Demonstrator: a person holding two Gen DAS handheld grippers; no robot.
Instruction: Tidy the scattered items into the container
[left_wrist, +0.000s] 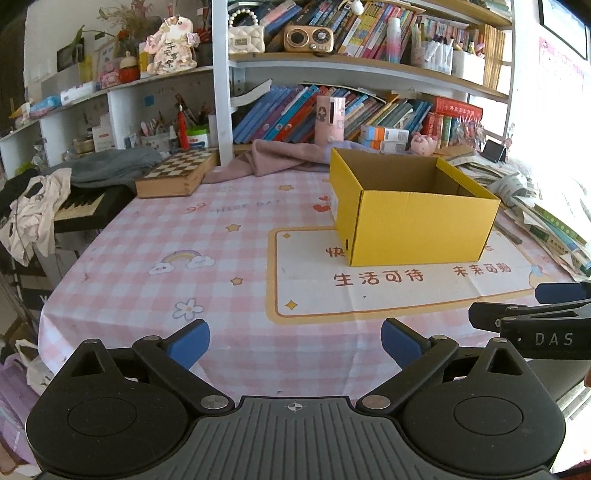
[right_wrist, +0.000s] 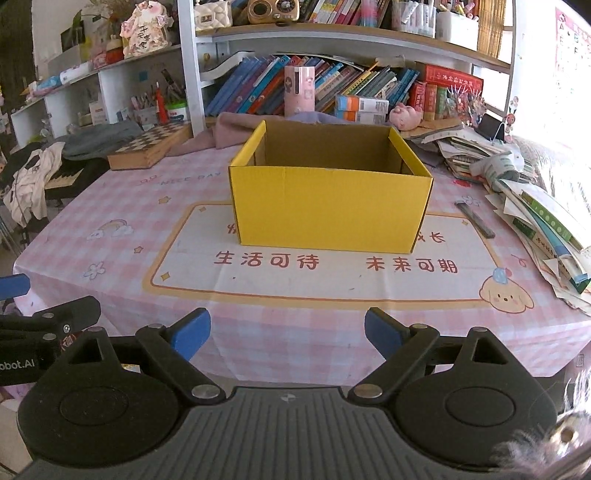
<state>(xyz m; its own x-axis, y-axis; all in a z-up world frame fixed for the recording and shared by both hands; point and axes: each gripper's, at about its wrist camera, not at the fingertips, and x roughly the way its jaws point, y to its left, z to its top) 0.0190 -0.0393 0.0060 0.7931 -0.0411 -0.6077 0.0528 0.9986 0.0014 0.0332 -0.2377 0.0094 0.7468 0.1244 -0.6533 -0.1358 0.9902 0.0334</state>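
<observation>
A yellow cardboard box (left_wrist: 417, 221) (right_wrist: 328, 206) stands open-topped on the pink checked tablecloth (left_wrist: 177, 236) (right_wrist: 122, 206); its floor is hidden behind the front wall. My left gripper (left_wrist: 295, 343) hovers over the table's near edge, left of the box, open with nothing between its blue pads. My right gripper (right_wrist: 287, 336) faces the box's front wall from the near edge, open and empty too. A dark flat bar (right_wrist: 476, 218) lies on the cloth right of the box. In the left wrist view the right gripper's fingers (left_wrist: 491, 315) show at the right edge.
A chessboard box (left_wrist: 173, 175) and a pink cloth (left_wrist: 277, 157) lie behind, against bookshelves (left_wrist: 332, 110). A heap of papers and books (right_wrist: 535, 206) crowds the right side. A keyboard with clothes on it (left_wrist: 74, 206) sits past the table's left edge.
</observation>
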